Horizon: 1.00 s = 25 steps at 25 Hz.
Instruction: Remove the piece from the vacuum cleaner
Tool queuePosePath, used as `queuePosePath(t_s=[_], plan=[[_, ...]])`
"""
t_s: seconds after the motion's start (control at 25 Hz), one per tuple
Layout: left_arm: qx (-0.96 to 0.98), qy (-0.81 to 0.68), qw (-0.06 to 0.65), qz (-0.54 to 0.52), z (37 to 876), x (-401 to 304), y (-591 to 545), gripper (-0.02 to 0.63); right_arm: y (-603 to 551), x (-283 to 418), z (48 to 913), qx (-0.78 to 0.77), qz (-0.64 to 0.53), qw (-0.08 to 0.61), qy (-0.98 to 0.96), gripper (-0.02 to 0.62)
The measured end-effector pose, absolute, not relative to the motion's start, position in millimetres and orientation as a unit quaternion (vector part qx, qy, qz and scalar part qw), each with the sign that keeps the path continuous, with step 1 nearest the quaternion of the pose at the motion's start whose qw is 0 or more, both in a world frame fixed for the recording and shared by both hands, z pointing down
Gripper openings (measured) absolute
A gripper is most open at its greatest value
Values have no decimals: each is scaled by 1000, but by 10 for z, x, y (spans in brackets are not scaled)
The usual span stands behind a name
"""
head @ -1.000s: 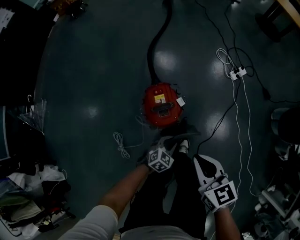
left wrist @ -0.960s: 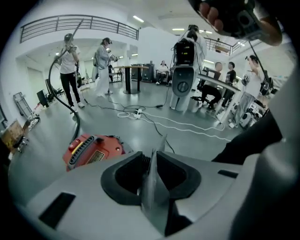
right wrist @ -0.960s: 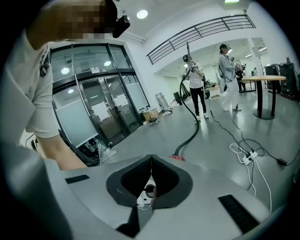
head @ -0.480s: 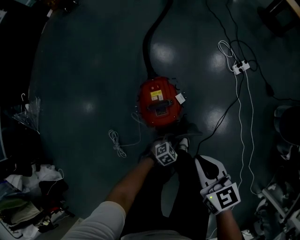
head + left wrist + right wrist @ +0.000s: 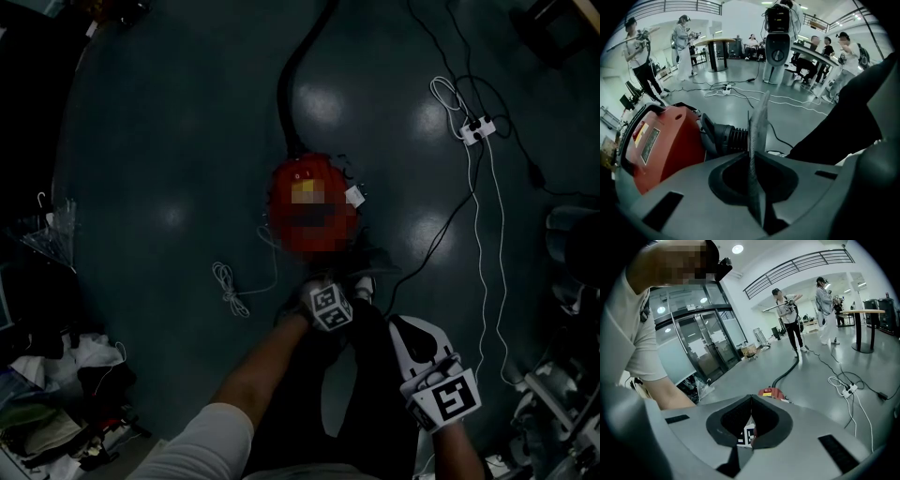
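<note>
Little has shifted in half a second. The left gripper (image 5: 751, 161) stays just short of the red vacuum cleaner (image 5: 670, 140) on the floor, jaws clamped on a thin grey piece (image 5: 759, 117) standing edge-on. The right gripper (image 5: 750, 401) sits further back, jaws together and empty. The vacuum's yellow label (image 5: 647, 140) is illegible.

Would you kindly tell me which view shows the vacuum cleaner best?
The left gripper view: the vacuum cleaner sits close at left, its red body, label and hose end clear. The head view shows it from above, dim and mosaic-covered; the right gripper view shows only a small red top.
</note>
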<state>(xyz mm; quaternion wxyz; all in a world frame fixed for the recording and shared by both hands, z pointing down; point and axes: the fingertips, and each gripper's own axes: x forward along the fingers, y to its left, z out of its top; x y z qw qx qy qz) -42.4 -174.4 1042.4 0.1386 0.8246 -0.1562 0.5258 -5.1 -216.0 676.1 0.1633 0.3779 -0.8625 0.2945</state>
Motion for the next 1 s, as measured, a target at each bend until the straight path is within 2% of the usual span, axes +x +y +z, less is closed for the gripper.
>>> queuePosePath(t_s=[0.24,0.6,1.0], plan=[[828,-127,129,531,10400,-383,-1616,26,-2077,-16,6782,382,299,167,-858,17],[828,-95,162,528,10395,-398,-1588,26,-2028,-40,6749,381,307,164,-856,17],[839,-18,127,529,10351,-315,-1266,26,-2010,-10,6793,385,306,165,-855,17]])
